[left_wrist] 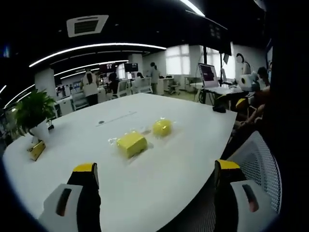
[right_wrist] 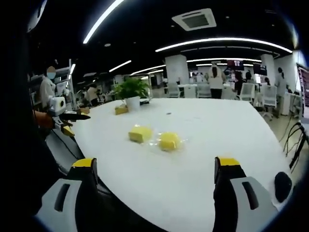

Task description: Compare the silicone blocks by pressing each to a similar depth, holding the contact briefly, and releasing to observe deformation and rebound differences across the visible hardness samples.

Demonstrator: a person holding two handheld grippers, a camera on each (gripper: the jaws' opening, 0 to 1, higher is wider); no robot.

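Two yellow silicone blocks in clear wrap lie side by side on a white table [left_wrist: 193, 145]. In the left gripper view, a rectangular block [left_wrist: 131, 143] lies nearer and a rounder block [left_wrist: 162, 127] sits just beyond it to the right. My left gripper [left_wrist: 157, 169] is open, above the table's near edge and well short of both. The right gripper view has the same pair, one block [right_wrist: 140, 134] on the left and the other [right_wrist: 169, 140] on the right. My right gripper [right_wrist: 157, 164] is open too, with nothing between its jaws, some way back from the blocks.
A potted plant [left_wrist: 34, 113] [right_wrist: 131, 92] and a small gold object [left_wrist: 37, 150] [right_wrist: 120, 109] stand near one table edge. A mesh chair [left_wrist: 256, 159] is beside the table. A small black thing [right_wrist: 282, 186] lies near the edge. People, desks and screens fill the background.
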